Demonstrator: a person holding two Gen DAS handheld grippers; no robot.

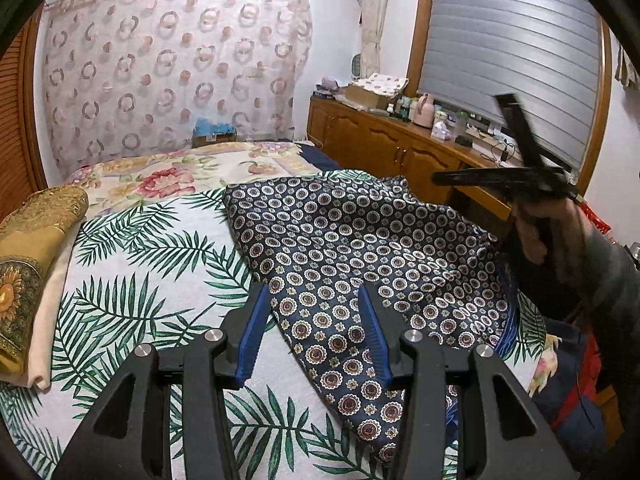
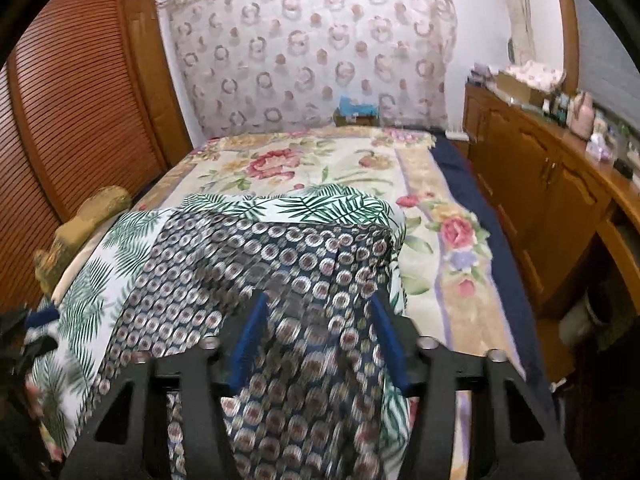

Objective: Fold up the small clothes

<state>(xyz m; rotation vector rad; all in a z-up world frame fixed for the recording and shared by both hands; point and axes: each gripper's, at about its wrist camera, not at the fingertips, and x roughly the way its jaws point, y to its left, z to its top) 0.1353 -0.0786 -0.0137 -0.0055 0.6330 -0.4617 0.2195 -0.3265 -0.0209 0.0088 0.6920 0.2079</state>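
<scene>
Scarf (image 1: 360, 248), navy and medallion-printed, is spread rumpled on the bed (image 1: 132, 280), ahead of and between the spread jaws of the left gripper (image 1: 316, 332); no fold is judged finished. The right gripper (image 2: 320, 340), jaws also spread, holds nothing. A folded gold cloth (image 1: 32, 264) lies left of the left jaws, not obstructing.

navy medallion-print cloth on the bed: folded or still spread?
Spread, not folded: the navy medallion-print cloth lies rumpled in one loose layer over the palm-leaf sheet, with no neat fold showing.
</scene>
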